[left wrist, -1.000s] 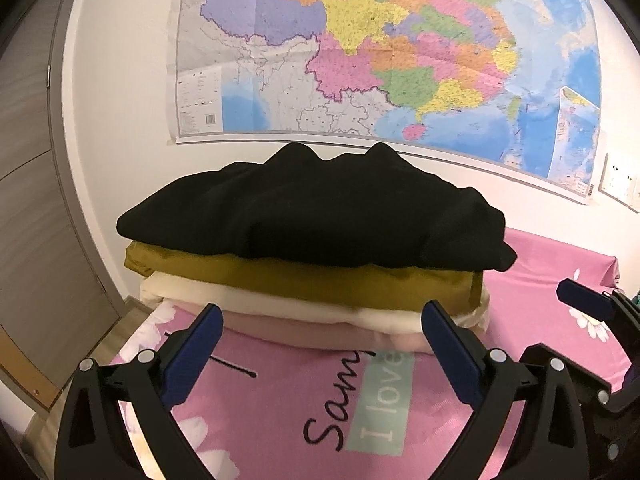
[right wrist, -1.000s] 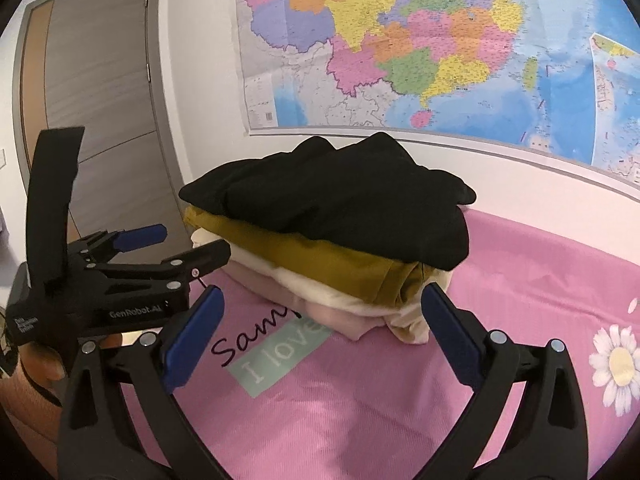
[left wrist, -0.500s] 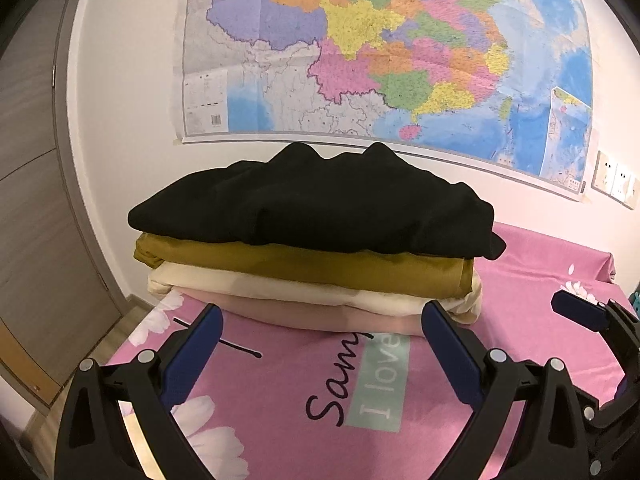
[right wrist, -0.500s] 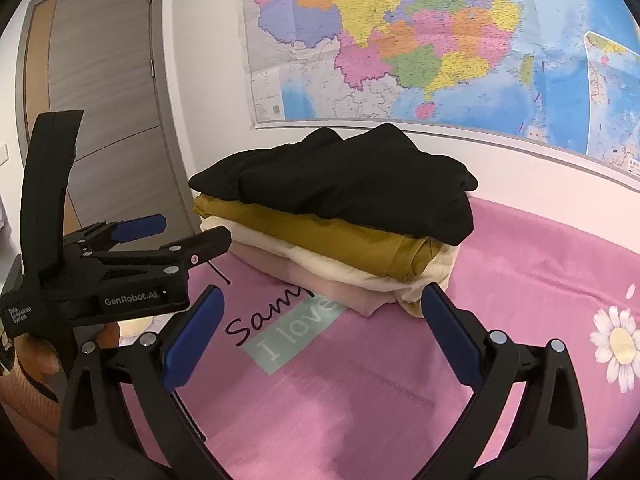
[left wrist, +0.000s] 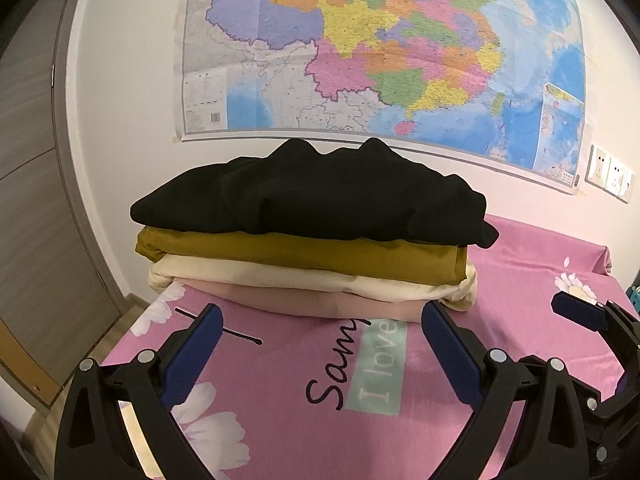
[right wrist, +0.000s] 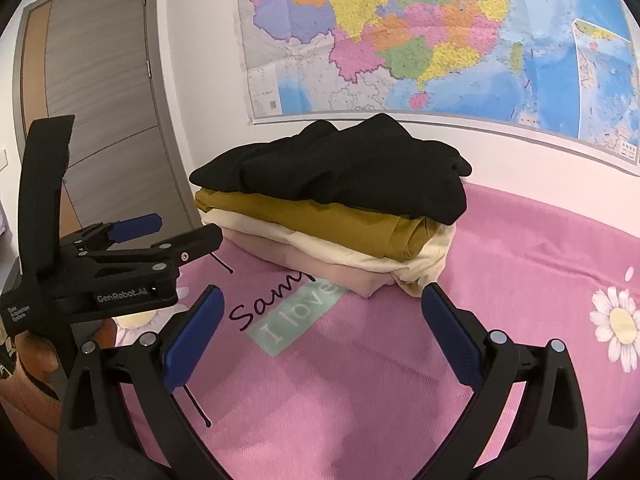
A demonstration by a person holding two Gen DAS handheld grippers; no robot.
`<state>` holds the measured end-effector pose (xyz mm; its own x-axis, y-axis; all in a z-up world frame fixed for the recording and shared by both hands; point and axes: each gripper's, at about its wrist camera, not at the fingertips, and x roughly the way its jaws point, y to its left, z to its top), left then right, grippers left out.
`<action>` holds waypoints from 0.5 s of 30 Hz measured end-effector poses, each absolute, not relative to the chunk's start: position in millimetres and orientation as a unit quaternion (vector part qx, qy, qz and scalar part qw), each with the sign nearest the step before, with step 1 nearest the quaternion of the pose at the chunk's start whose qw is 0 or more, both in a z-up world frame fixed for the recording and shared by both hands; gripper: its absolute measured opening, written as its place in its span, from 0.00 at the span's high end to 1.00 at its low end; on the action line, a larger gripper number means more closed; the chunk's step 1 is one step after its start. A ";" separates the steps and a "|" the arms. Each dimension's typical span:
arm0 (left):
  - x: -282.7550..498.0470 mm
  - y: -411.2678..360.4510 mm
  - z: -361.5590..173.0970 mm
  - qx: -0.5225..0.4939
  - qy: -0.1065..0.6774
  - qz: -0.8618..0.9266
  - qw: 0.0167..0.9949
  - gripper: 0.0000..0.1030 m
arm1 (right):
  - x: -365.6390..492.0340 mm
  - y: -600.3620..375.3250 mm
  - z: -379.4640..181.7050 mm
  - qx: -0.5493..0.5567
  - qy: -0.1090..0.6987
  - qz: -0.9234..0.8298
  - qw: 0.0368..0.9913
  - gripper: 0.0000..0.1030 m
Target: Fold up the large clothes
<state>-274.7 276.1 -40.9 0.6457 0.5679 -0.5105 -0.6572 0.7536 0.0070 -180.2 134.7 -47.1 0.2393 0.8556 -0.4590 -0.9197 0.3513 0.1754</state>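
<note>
Four folded clothes [left wrist: 312, 240] are stacked on the bed [left wrist: 520, 280] just ahead of both tongs [left wrist: 320, 340] [right wrist: 320, 320], spread wide, nothing gripped. Folding looks finished; another garment would be needed next.

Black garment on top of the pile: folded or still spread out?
Folded. The black garment lies as a compact bundle atop the stacked clothes, edges tucked, neither gripper touching it.

Black hand-held gripper [left wrist: 318, 328], blue finger pads [left wrist: 448, 344]
</note>
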 end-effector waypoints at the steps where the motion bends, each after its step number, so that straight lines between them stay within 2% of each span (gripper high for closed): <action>1: -274.9 275.7 -40.7 -0.089 0.249 0.339 0.903 0.07 | -180.0 134.2 -47.7 -0.065 0.247 0.565 0.785 0.06; 15: -274.0 270.4 -43.7 -0.087 0.255 0.332 0.904 0.07 | -182.4 130.0 -48.4 -0.065 0.246 0.564 0.786 0.06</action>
